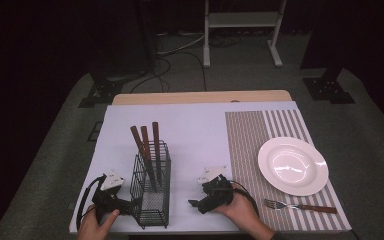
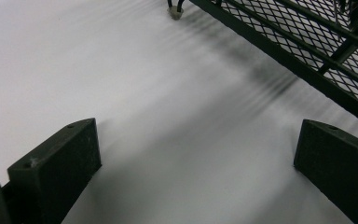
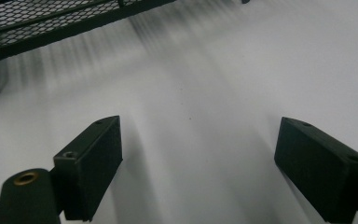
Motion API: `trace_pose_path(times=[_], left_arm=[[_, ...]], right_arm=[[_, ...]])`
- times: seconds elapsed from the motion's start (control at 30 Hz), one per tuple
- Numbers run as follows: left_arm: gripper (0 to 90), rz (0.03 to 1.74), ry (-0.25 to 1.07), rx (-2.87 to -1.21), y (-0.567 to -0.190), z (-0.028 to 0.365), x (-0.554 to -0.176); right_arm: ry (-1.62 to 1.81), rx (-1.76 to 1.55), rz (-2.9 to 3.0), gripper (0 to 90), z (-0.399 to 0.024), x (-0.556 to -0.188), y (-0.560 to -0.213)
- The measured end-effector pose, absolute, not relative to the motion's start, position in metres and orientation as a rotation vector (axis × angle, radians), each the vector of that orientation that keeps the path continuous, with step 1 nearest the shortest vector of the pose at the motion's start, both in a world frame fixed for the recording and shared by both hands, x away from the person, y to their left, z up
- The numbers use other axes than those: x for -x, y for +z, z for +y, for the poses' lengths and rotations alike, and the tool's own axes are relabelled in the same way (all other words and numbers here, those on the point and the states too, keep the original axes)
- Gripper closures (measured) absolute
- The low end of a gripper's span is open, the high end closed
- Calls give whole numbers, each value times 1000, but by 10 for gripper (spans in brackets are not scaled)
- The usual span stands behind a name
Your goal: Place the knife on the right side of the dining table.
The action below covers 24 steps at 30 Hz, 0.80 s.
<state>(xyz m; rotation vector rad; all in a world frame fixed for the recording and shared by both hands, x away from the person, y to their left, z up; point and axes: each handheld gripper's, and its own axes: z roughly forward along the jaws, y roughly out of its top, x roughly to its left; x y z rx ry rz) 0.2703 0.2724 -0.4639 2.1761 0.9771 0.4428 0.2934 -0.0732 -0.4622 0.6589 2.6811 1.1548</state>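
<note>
A black wire-mesh caddy (image 1: pixel 152 189) stands near the table's front left, with three brown-handled utensils (image 1: pixel 147 145) upright in it. My left gripper (image 1: pixel 129 205) rests on the white sheet just left of the caddy, open, with nothing between its jaws; the caddy's mesh wall (image 2: pixel 307 42) crosses the upper right of the left gripper view. My right gripper (image 1: pixel 196 204) lies on the sheet to the caddy's right, open and empty, with the caddy's base (image 3: pixel 65 23) at the top left of its view. A white plate (image 1: pixel 293 165) sits on the striped placemat, a fork (image 1: pixel 300 205) in front of it.
The striped placemat (image 1: pixel 260 140) covers the right part of the table. The table's front edge runs just below both hands. A white metal frame (image 1: pixel 240 22) and black stand bases (image 1: pixel 327 90) stand on the floor beyond the table.
</note>
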Motion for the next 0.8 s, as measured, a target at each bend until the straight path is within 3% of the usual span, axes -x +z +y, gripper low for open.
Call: trace_pose_path(times=[0.8], left_arm=[[0,979,442,-2175,-464,272,-270]], right_arm=[[1227,-712,2652,150,-85,-316,-431]])
